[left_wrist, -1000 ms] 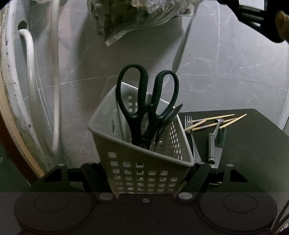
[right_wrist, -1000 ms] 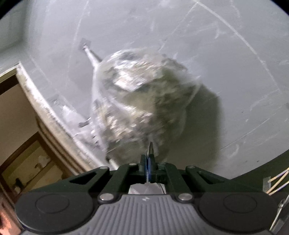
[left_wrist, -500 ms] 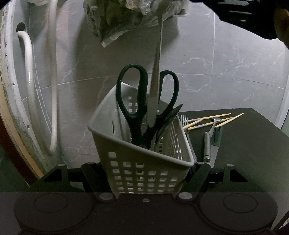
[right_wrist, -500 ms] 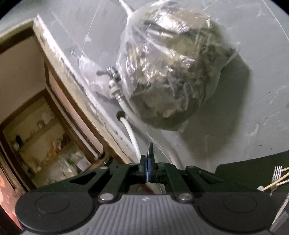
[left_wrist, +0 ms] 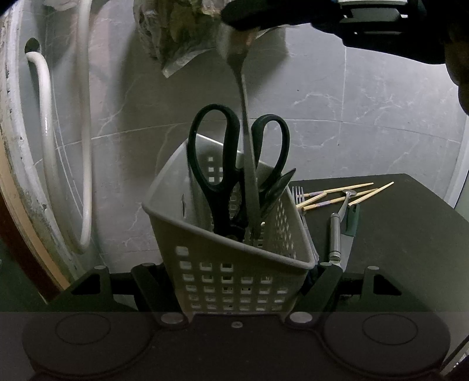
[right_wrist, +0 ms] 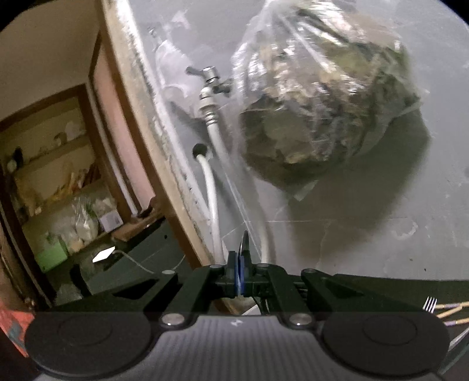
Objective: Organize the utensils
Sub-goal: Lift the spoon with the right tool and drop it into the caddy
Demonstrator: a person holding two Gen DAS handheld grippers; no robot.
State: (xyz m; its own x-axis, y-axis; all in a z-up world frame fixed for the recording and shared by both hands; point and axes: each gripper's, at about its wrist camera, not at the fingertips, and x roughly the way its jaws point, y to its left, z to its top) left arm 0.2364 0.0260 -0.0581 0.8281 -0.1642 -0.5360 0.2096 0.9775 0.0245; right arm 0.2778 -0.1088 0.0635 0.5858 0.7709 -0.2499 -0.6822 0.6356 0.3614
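Note:
My left gripper is shut on a grey perforated utensil basket and holds it upright. Black-handled scissors stand in the basket. My right gripper at the top of the left wrist view is shut on the bowl end of a metal spoon, whose handle hangs down into the basket. In the right wrist view the spoon's edge sticks up between the closed fingers. On the black table lie a fork, chopsticks and a metal peeler.
A plastic bag of dark leaves hangs on the grey tiled wall. A tap with a white hose sits at the left, next to a doorway with shelves.
My right gripper has come down over the basket, lowering the spoon from above it until its handle is deep inside. The basket has stayed still.

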